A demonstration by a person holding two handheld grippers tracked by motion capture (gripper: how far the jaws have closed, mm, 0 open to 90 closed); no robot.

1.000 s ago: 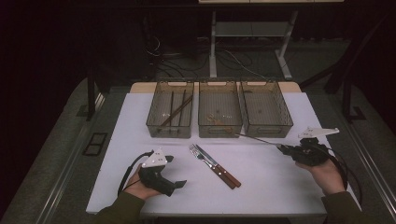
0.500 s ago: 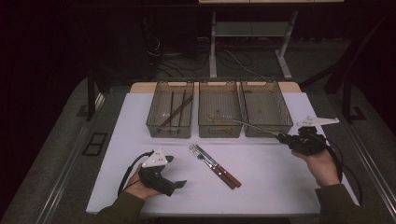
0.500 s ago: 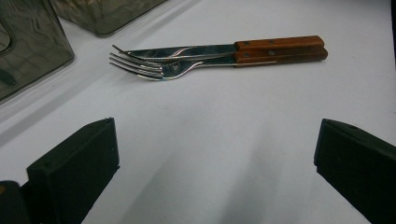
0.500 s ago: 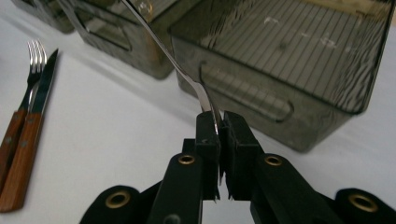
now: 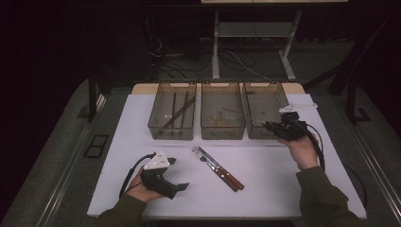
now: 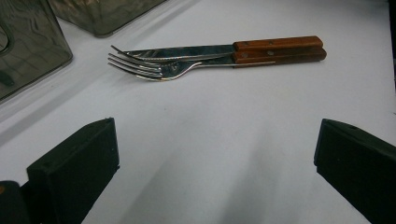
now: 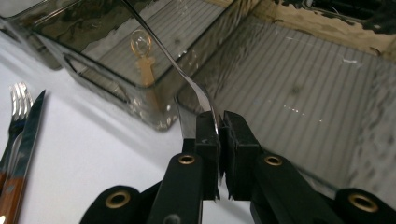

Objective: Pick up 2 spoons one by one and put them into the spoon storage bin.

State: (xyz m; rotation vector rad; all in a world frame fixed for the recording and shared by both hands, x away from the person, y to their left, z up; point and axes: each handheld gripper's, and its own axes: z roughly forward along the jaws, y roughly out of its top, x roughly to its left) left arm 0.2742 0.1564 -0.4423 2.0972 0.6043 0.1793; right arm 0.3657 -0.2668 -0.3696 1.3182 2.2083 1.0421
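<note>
Right gripper [image 7: 218, 126] has its jaws pinched tight on the end of a thin shiny metal utensil [image 7: 187, 77] – prob a spoon, can't see the far end well. The utensil sticks out over the near wall of the right-hand smoky clear plastic bin [image 5: 266, 105], and the gripper [image 5: 279, 128] sits at that bin's near right corner in the high view. So imo this is the carry step – utensil held over the bins, not dropped yet. Next move needs picking the right bin, getting the whole piece inside the walls, then letting go.

Left gripper [image 6: 210, 154] is parked near the front left corner of the white table [image 5: 283, 179], jaws spread wide w/ nothing between them. Ahead of it the steel fork with wooden handle [image 6: 187, 67] and matching wood-handled knife [image 6: 224, 49] lie side by side, touching, mid-table.
</note>
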